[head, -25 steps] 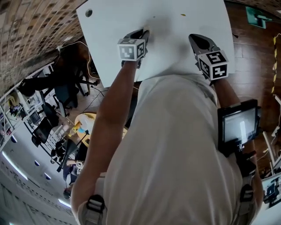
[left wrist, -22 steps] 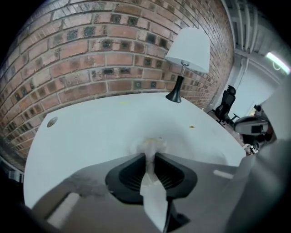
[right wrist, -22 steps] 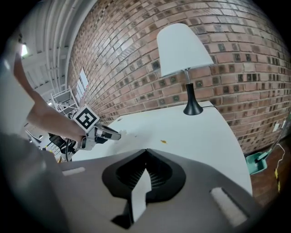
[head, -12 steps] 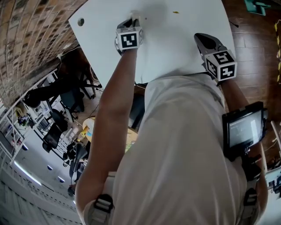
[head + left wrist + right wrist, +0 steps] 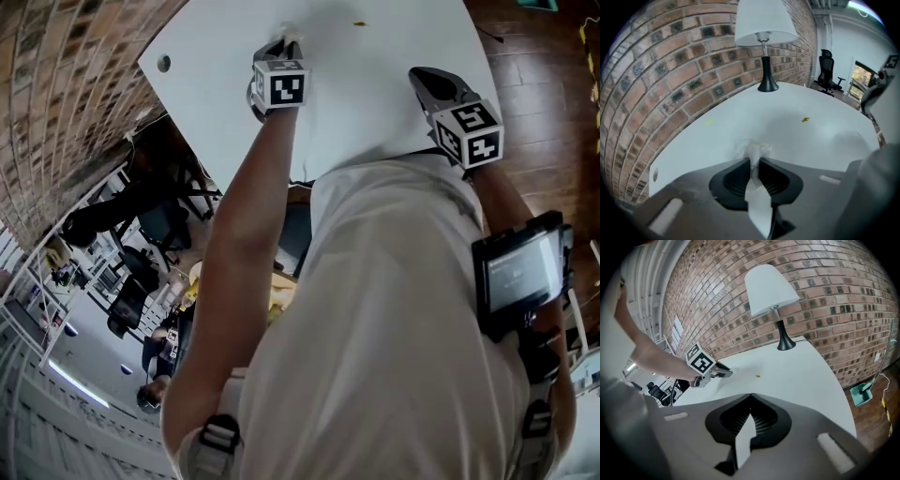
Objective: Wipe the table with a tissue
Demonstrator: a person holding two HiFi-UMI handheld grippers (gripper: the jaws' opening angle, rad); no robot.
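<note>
A crumpled white tissue (image 5: 752, 149) is pinched at the tips of my left gripper (image 5: 754, 161), whose jaws are closing on it. The tissue rests on the white table (image 5: 375, 84), in the far left part of it in the head view. There my left gripper (image 5: 286, 39) points steeply down at the tabletop. A small orange crumb (image 5: 806, 120) lies to the right of the tissue, apart from it. My right gripper (image 5: 417, 75) hovers over the table's near right part with its jaws together and nothing between them (image 5: 751, 396).
A white-shaded lamp (image 5: 765, 28) on a black base stands at the table's far end by the brick wall. A faint yellow mark (image 5: 708, 122) lies near the wall-side edge. A cable hole (image 5: 164, 64) sits at the table's left corner. Wooden floor runs along the right.
My left gripper has slid the tissue farther across the table and rolled a little. The right gripper has shifted only slightly.
</note>
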